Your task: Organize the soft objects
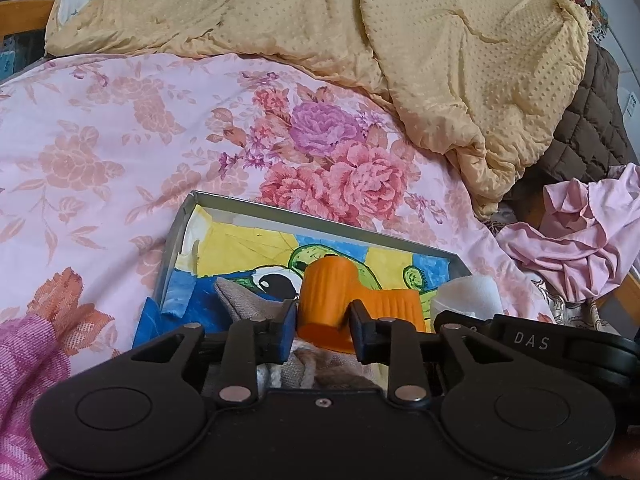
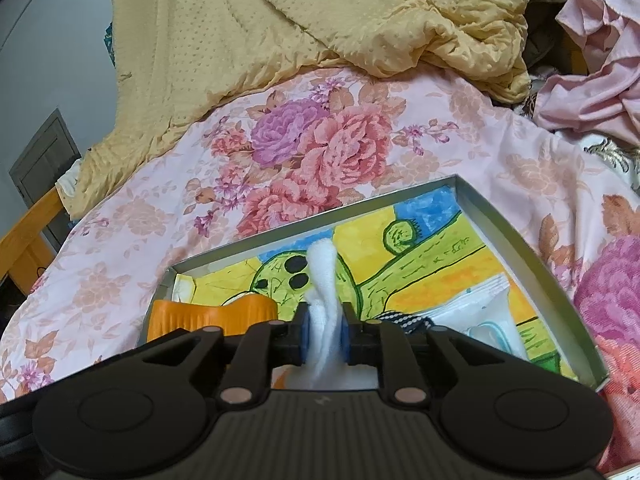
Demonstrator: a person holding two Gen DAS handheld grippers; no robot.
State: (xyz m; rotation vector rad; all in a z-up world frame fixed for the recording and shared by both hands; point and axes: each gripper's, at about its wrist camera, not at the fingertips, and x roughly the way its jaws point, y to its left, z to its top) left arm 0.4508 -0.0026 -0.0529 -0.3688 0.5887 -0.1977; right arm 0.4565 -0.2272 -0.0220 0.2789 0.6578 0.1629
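A shallow metal tray [image 1: 256,210] with a painted cartoon bottom lies on the floral bedspread; it also shows in the right wrist view [image 2: 516,236]. My left gripper [image 1: 323,322] is shut on an orange ribbed soft piece [image 1: 326,292] over the tray's near edge, above a grey-beige cloth [image 1: 244,300]. My right gripper [image 2: 325,334] is shut on a white fluffy cloth [image 2: 322,276] that sticks up between the fingers, over the tray. The orange piece also shows in the right wrist view [image 2: 208,314], at the left. A white pack [image 2: 486,312] and a striped item [image 2: 404,317] lie in the tray.
A yellow dotted quilt [image 1: 400,40] is heaped at the back of the bed. A crumpled pink garment [image 1: 580,236] and a brown quilted item [image 1: 584,128] lie at the right. A magenta cloth [image 1: 28,360] lies near left. A wooden bed frame [image 2: 28,240] shows at the left.
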